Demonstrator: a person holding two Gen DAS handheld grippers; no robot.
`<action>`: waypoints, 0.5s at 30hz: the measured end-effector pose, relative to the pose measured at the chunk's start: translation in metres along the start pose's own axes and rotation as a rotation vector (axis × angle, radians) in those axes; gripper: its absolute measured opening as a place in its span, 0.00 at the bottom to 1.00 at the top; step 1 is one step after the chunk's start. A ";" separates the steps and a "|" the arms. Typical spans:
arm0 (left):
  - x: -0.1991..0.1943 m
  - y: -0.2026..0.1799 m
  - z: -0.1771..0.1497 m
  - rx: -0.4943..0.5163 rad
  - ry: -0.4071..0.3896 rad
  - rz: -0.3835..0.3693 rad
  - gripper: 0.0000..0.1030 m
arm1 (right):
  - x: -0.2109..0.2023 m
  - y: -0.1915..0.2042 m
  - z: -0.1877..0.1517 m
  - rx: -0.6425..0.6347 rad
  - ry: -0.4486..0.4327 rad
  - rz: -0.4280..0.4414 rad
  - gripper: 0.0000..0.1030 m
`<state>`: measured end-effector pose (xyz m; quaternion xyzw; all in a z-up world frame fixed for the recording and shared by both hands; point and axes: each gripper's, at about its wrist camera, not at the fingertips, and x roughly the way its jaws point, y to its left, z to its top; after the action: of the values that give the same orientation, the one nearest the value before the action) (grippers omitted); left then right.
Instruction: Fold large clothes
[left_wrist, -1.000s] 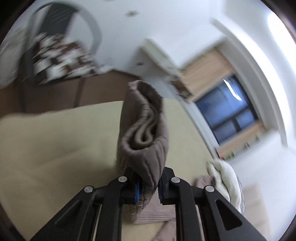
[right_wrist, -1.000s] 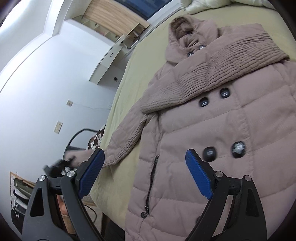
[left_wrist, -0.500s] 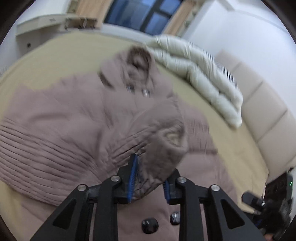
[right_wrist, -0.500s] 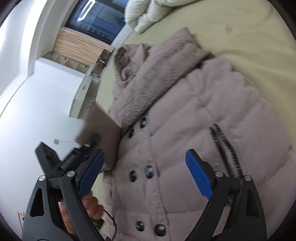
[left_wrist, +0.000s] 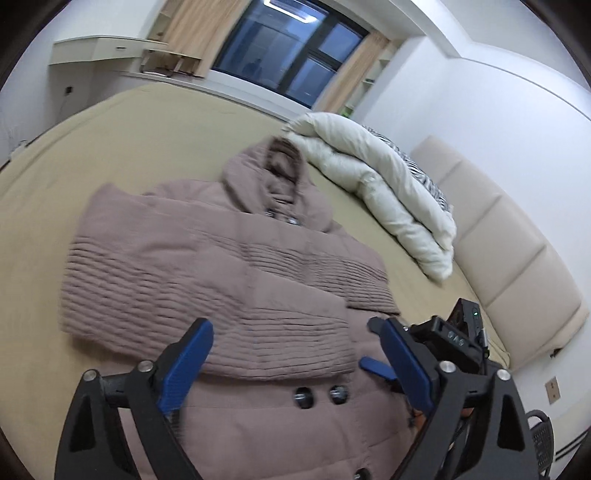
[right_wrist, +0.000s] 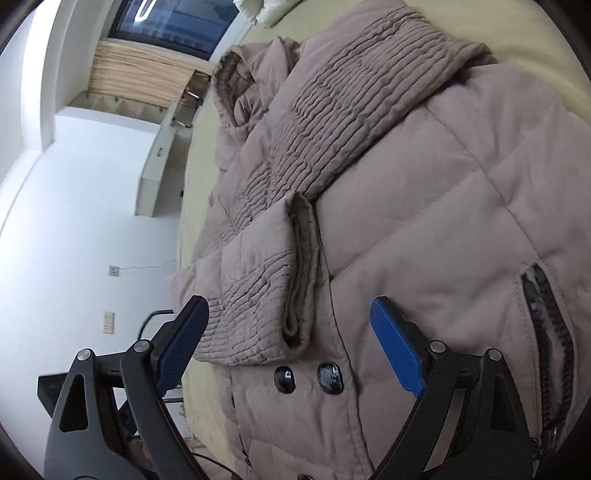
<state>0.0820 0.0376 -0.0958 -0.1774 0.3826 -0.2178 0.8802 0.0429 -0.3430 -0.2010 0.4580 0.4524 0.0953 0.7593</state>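
Note:
A taupe quilted hooded coat lies face up on the beige bed, hood toward the window. Both ribbed sleeves are folded across its chest; the sleeve cuff lies just above two dark buttons. My left gripper is open and empty, hovering above the folded sleeve near the buttons. My right gripper is open and empty, hovering over the cuff and the coat. The right gripper also shows in the left wrist view, over the coat's right edge.
A folded white duvet lies beside the hood at the bed's far right. A padded beige headboard runs along the right. A white shelf and dark window are beyond the bed. A white wall borders the bed's left edge.
My left gripper carried the sleeve over the coat's chest, opened and let it go. The sleeve now lies flat across the chest. My right gripper moved closer over the coat.

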 end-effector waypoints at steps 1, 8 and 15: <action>-0.003 0.010 0.000 -0.017 0.000 0.012 0.84 | 0.008 0.004 0.003 -0.005 0.026 0.003 0.87; -0.017 0.073 -0.016 -0.139 0.036 0.082 0.67 | 0.058 0.020 0.010 -0.054 0.137 -0.080 0.66; -0.028 0.096 -0.018 -0.175 0.020 0.120 0.65 | 0.061 0.077 -0.005 -0.361 0.100 -0.407 0.35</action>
<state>0.0755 0.1306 -0.1370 -0.2283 0.4187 -0.1323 0.8690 0.0947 -0.2623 -0.1779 0.2097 0.5476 0.0422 0.8089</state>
